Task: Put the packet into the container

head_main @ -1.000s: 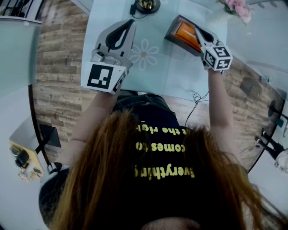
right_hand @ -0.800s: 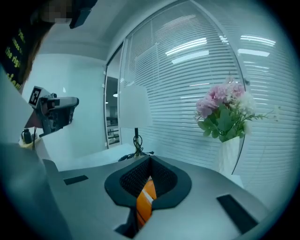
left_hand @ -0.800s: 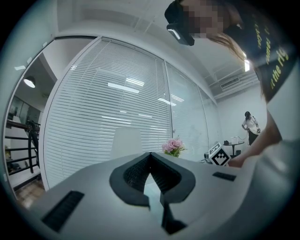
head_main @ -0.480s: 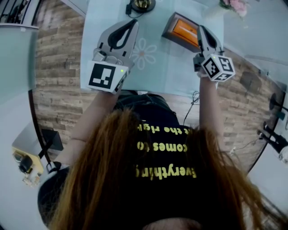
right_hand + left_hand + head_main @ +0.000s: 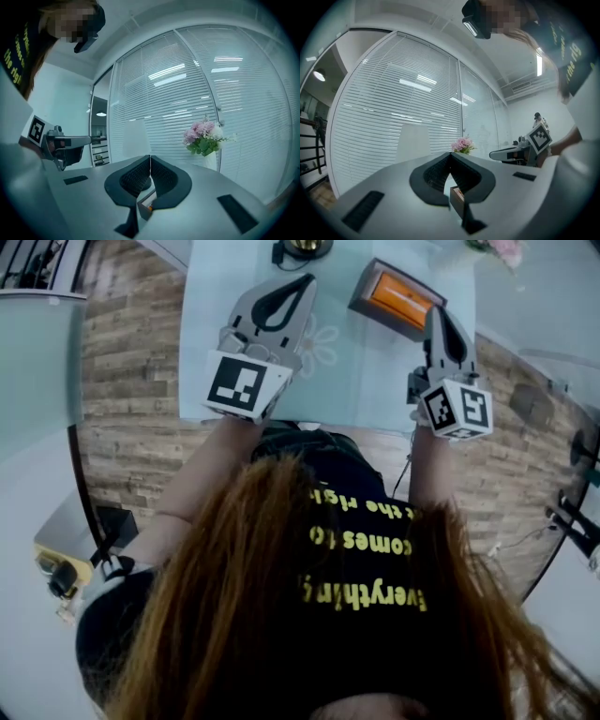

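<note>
Near side: a person's long hair and a black shirt with yellow print. Both forearms reach out over the near edge of the table (image 5: pixel 206 315).

left gripper (image 5: pixel 307 280): held level over the table's left half. In the left gripper view its tips (image 5: pixel 450 155) are pressed together and it holds nothing.

right gripper (image 5: pixel 437 310): also level, out by the table's right edge. Its tips (image 5: pixel 150 157) meet in the right gripper view, and it holds nothing. From the head view the tips sit over the near right corner of the container (image 5: pixel 362 292). I can't tell if they touch.

The container is a dark tray lying toward the table's far right corner. The orange packet (image 5: pixel 401 299) lies inside it, flat, filling most of the tray. A corner of the container shows low under each gripper's jaws (image 5: pixel 457 194) (image 5: pixel 143 206).

At the middle of the far edge: a round dark object (image 5: pixel 305 247) with a cable.

At the far right corner: pink flowers (image 5: pixel 204 135).

Behind that is a glass wall with shut blinds (image 5: pixel 187 84).
</note>
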A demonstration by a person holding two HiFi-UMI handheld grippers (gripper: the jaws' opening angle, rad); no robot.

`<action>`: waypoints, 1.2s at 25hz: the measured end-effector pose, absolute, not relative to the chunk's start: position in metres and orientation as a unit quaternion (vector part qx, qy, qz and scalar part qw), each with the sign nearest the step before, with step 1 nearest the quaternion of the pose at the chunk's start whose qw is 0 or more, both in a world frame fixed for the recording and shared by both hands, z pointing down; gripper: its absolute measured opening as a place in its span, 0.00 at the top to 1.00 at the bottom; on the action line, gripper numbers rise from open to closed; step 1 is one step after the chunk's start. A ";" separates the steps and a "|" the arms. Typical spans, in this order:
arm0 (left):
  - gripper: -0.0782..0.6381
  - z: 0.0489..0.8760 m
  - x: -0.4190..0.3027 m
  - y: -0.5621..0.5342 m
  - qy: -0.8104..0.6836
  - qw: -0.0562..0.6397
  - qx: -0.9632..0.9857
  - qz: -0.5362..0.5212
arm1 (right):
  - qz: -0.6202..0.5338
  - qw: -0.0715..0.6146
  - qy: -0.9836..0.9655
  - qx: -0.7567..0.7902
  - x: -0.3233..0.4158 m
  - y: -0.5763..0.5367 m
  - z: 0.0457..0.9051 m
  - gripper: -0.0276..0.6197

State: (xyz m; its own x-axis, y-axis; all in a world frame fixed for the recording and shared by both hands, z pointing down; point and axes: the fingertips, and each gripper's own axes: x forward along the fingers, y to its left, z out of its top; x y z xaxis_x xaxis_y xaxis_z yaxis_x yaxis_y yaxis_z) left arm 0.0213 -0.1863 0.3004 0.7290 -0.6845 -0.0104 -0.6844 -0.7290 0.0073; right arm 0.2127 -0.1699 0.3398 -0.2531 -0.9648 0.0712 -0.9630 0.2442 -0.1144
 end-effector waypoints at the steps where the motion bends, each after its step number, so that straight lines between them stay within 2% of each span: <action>1: 0.89 0.300 0.022 -0.186 -0.365 0.001 0.931 -0.007 | -0.069 0.010 0.786 -0.614 0.211 -0.167 0.338 0.92; 8: 0.89 0.302 0.032 -0.183 -0.344 0.003 0.939 -0.008 | -0.089 0.053 0.778 -0.620 0.198 -0.152 0.324 0.92; 30: 0.89 0.299 0.059 -0.167 -0.307 0.001 0.952 -0.016 | -0.042 0.044 0.769 -0.637 0.195 -0.128 0.303 0.92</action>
